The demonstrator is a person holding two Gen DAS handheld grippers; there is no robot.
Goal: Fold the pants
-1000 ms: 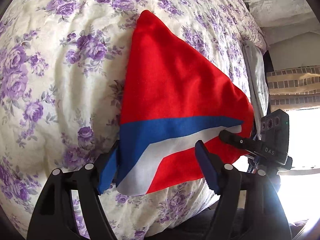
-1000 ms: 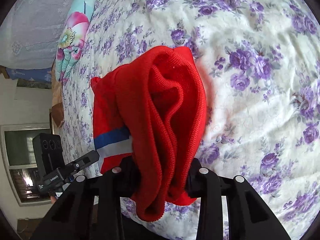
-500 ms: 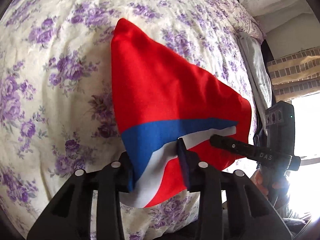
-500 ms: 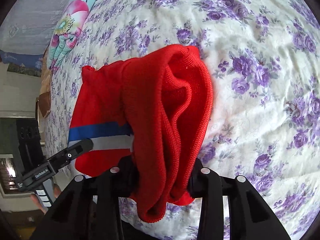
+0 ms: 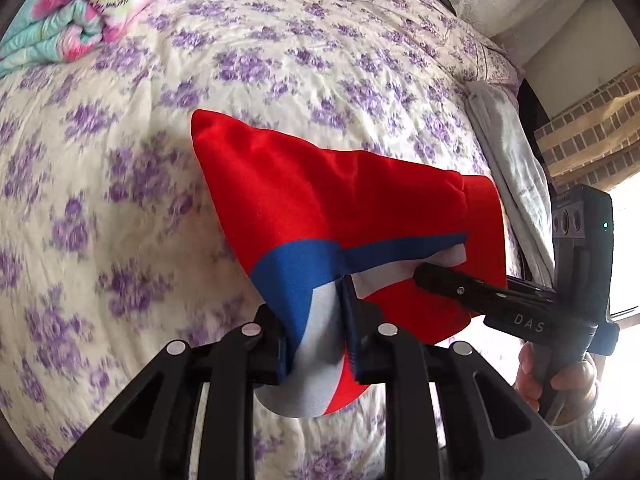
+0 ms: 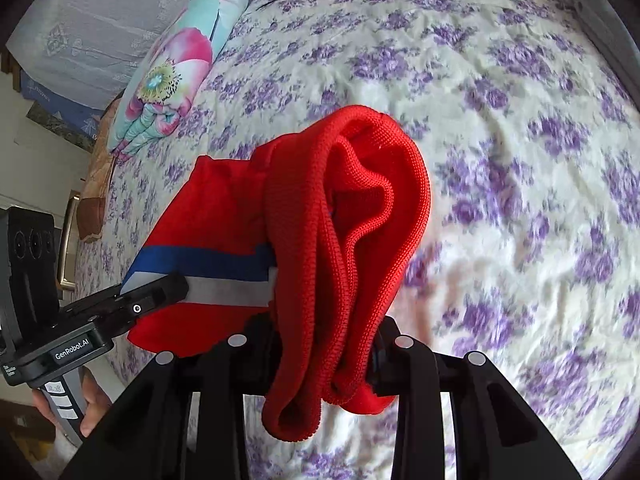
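The red pants (image 5: 328, 192) have a blue and white stripe and hang lifted above the floral bed sheet (image 5: 120, 200). My left gripper (image 5: 318, 344) is shut on the striped corner of the pants. My right gripper (image 6: 324, 360) is shut on the bunched ribbed waistband of the pants (image 6: 360, 208). The right gripper also shows at the right in the left wrist view (image 5: 424, 276). The left gripper shows at the lower left in the right wrist view (image 6: 176, 288). The cloth stretches between both grippers.
A folded teal and pink floral blanket (image 5: 80, 12) lies at the far side of the bed and shows in the right wrist view (image 6: 172, 68) too. A grey-white cloth (image 5: 516, 152) lies along the bed's right edge. A bright window (image 5: 624, 240) is at the right.
My left gripper went from open around the striped corner to shut on it. Both grippers have lifted the pants up off the sheet; the far blanket has come into the left view.
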